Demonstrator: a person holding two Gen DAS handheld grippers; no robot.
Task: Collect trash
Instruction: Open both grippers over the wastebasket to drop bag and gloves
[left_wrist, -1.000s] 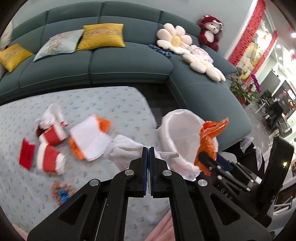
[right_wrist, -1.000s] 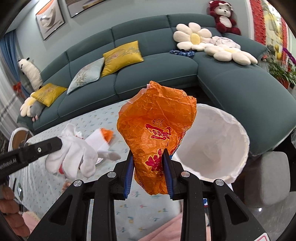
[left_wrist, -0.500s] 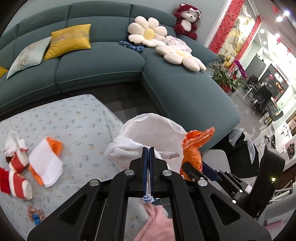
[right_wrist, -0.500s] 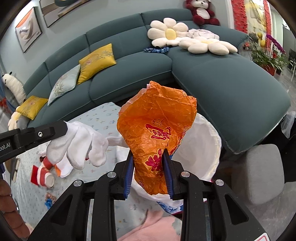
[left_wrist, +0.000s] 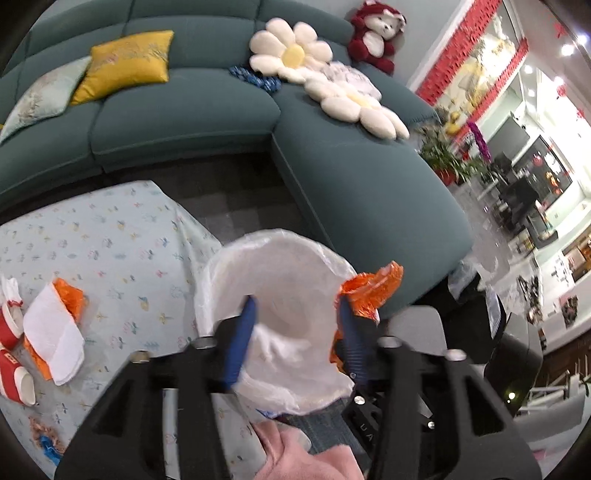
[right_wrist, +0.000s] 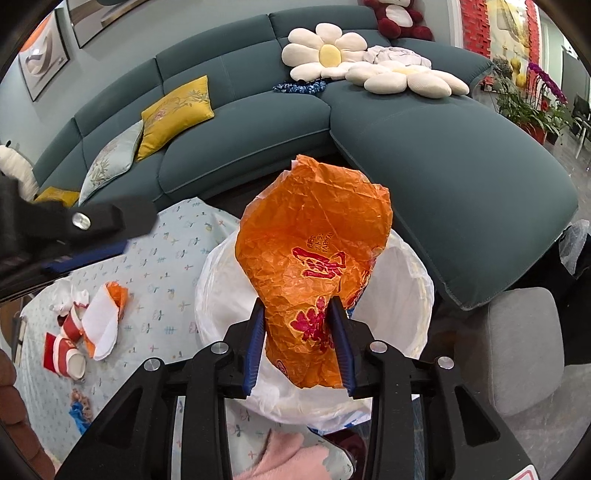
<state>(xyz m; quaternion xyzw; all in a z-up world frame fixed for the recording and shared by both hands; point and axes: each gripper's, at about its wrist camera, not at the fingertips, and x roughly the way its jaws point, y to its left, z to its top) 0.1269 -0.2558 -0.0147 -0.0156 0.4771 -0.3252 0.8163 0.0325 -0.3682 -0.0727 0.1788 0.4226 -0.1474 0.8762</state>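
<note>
A bin lined with a white bag (left_wrist: 280, 251) (right_wrist: 402, 295) stands beside the table edge. My left gripper (left_wrist: 297, 317) is open just above its mouth, and a white crumpled cloth (left_wrist: 284, 343) lies inside the bin below it. My right gripper (right_wrist: 298, 328) is shut on a crumpled orange wrapper (right_wrist: 314, 251) and holds it over the bin; the wrapper also shows in the left wrist view (left_wrist: 373, 288). More trash lies on the table: a white and orange wrapper (left_wrist: 55, 332) (right_wrist: 105, 317) and red and white paper cups (left_wrist: 11, 354) (right_wrist: 62, 347).
The table has a light patterned cloth (left_wrist: 110, 236). A teal corner sofa (left_wrist: 184, 110) with cushions runs behind it. A grey stool (right_wrist: 517, 347) stands right of the bin. Small blue and brown scraps (left_wrist: 46, 439) lie near the table's front.
My left gripper has opened and let go of the white cloth, which now lies in the bin. Both grippers have moved right, over the bin. The right gripper still holds the orange wrapper.
</note>
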